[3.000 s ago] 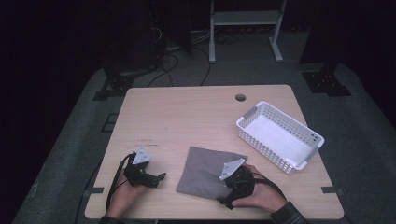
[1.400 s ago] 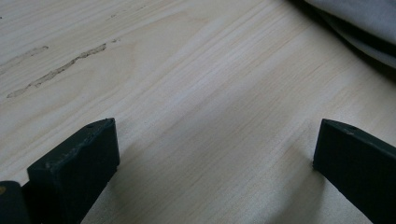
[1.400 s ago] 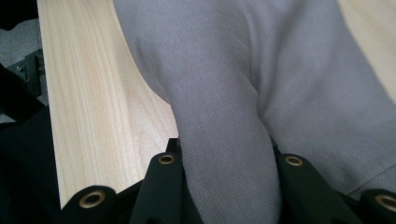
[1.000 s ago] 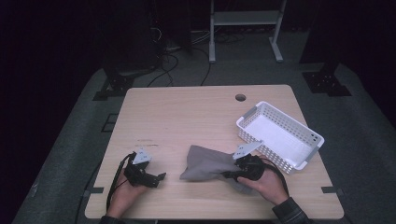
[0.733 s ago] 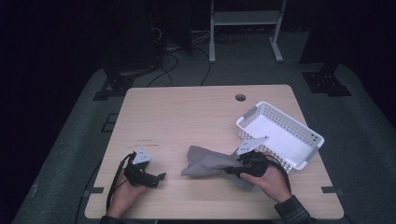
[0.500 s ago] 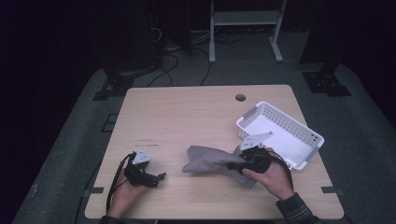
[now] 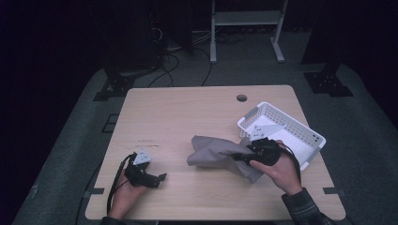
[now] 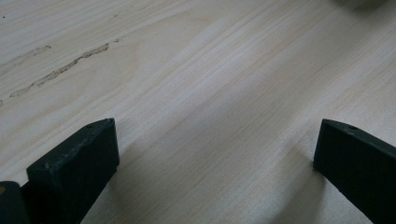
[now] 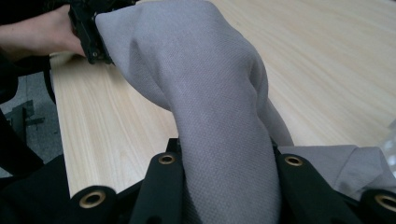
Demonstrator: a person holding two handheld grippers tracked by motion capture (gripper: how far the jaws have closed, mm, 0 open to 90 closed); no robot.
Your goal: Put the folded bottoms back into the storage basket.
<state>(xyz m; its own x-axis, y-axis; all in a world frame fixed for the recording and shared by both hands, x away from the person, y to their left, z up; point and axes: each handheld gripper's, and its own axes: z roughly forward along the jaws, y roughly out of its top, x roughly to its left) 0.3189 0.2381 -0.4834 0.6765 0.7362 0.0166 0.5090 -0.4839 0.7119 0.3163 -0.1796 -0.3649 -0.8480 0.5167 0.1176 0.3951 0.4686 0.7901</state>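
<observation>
Jaws first: the right gripper [image 7: 244, 157] has its two black jaws clamped on a bunched fold of the grey cloth [image 7: 213, 151], the fabric squeezed tight between them in the right gripper view. The left gripper [image 7: 155, 178] sits at the lower left of the high view with its jaws spread wide over bare table [image 7: 178, 112], nothing between them. The cloth lies at the lower middle of the high view, one end lifted in the grip, the rest trailing left onto the wood. The white basket [image 7: 300, 133] stands just right of the right hand, at the right edge of the table. My read: the cloth's long line runs left to right, so the basket is a short carry for the right gripper, while the left one is well apart from it.
</observation>
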